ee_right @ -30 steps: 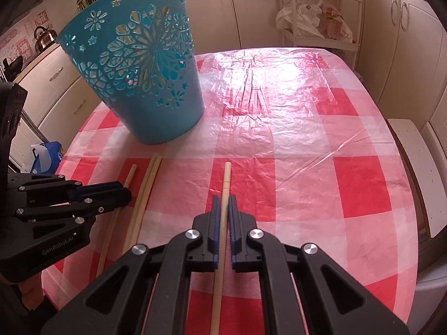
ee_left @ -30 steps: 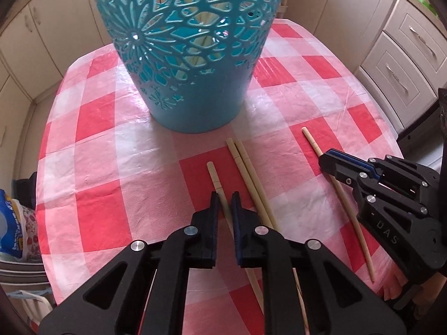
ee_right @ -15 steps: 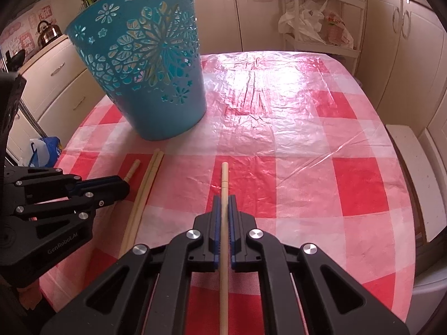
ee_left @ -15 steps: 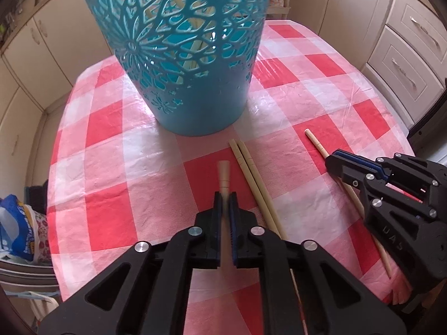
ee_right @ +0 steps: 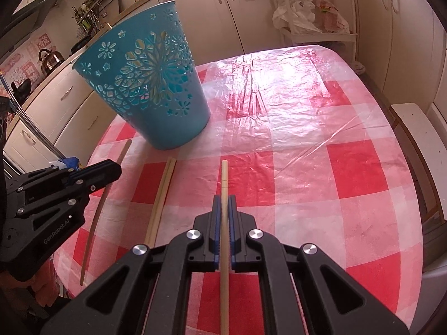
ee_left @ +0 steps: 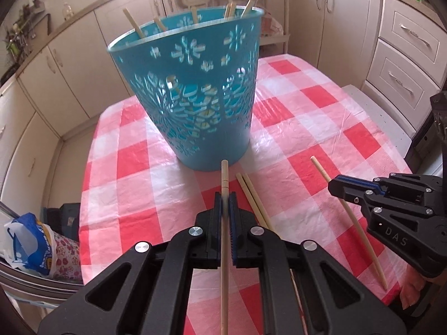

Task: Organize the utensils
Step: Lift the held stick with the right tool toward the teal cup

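Note:
A blue cut-out basket (ee_left: 190, 97) stands on the red-checked tablecloth (ee_left: 321, 128), with several chopsticks (ee_left: 134, 25) leaning inside it. My left gripper (ee_left: 225, 198) is shut on one wooden chopstick (ee_left: 225, 176), whose tip points at the basket's base. My right gripper (ee_right: 223, 201) is shut on another chopstick (ee_right: 224, 178) that points up the table. Between the two grippers a pair of chopsticks (ee_right: 164, 187) lies flat on the cloth. In the right wrist view the left gripper (ee_right: 117, 171) shows at the left; in the left wrist view the right gripper (ee_left: 333, 187) shows at the right.
Cream cabinets surround the table. A blue and white bag (ee_left: 30, 248) sits low on the left past the table edge. A white bench (ee_right: 419, 139) runs along the right side. A rack with plastic bags (ee_right: 310, 14) stands behind the table.
The left gripper's jaws closed on the chopstick and it rose and tilted up, bringing the basket's rim into view. The right gripper kept its chopstick and shifted slightly.

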A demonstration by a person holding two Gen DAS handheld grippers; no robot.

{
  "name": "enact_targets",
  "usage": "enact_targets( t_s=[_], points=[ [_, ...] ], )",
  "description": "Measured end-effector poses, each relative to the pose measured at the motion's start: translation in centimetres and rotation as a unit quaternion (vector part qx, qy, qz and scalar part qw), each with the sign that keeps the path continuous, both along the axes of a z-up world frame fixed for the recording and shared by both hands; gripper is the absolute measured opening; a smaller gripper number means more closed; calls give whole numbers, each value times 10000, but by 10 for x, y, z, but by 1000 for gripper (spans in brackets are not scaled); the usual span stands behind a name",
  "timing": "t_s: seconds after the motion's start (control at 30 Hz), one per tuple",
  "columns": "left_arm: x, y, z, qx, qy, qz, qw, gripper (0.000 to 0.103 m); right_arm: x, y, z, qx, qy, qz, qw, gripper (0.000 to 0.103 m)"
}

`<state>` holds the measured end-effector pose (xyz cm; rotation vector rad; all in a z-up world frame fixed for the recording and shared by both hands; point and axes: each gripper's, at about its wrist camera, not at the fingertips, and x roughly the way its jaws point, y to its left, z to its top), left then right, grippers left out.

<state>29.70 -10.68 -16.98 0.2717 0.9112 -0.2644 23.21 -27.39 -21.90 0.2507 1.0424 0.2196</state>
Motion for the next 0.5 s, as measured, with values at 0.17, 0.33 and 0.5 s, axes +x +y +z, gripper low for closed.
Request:
enact_targets(
  t_s=[0.17, 0.33, 0.5],
  points=[
    [-6, -2, 12, 0, -253, -62, 9997, 5, -1, -1, 2, 73, 10, -16, 10000, 6],
    [-10, 1, 28, -199, -542, -97, 9983, 5, -2, -1, 5, 166, -12, -24, 9999, 6],
    [-15, 1, 43, -399, -834, -162, 9956, 5, -3, -1, 7, 230, -22, -4, 9997, 6]
  ],
)
